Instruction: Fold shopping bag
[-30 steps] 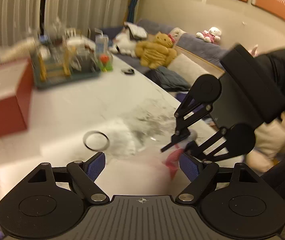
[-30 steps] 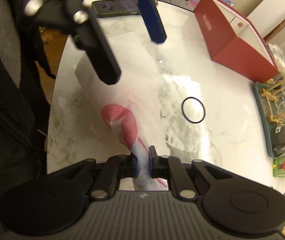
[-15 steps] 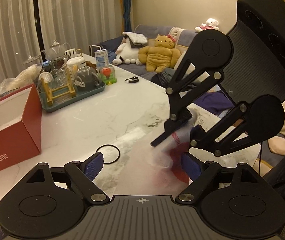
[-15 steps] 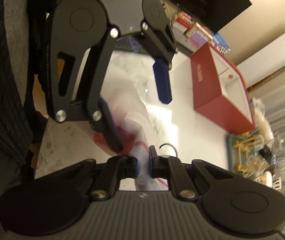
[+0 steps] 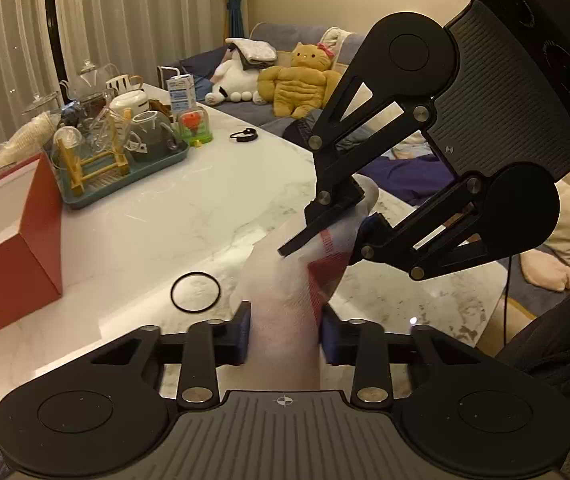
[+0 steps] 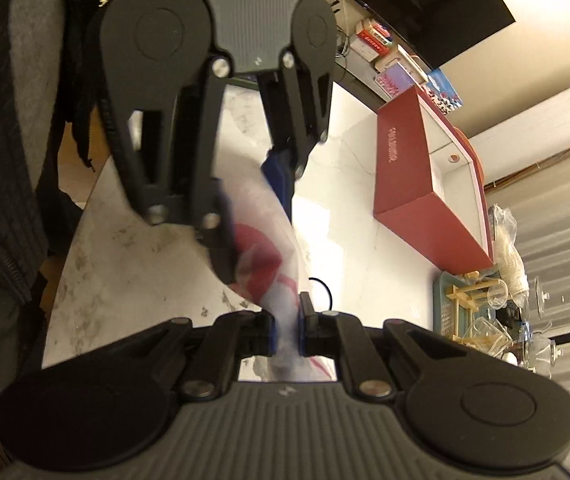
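Observation:
A white, thin shopping bag with a red print hangs gathered into a strip above the marble table. My left gripper has the strip between its blue pads; its jaws are closing and both pads touch the bag's sides. My right gripper reaches in from the upper right, shut on the bag's far end. In the right wrist view the bag runs from the right gripper up into the left gripper, which faces it closely.
A black ring lies on the table just left of the bag. An open red box stands at the left, with a teal drying tray of glassware behind it. A sofa with plush toys is beyond the table. A person's dark clothing is close by.
The left jaws have gone from wide apart to narrow around the bag. The right gripper has lifted the bag off the table and rolled, and both grippers have come close together.

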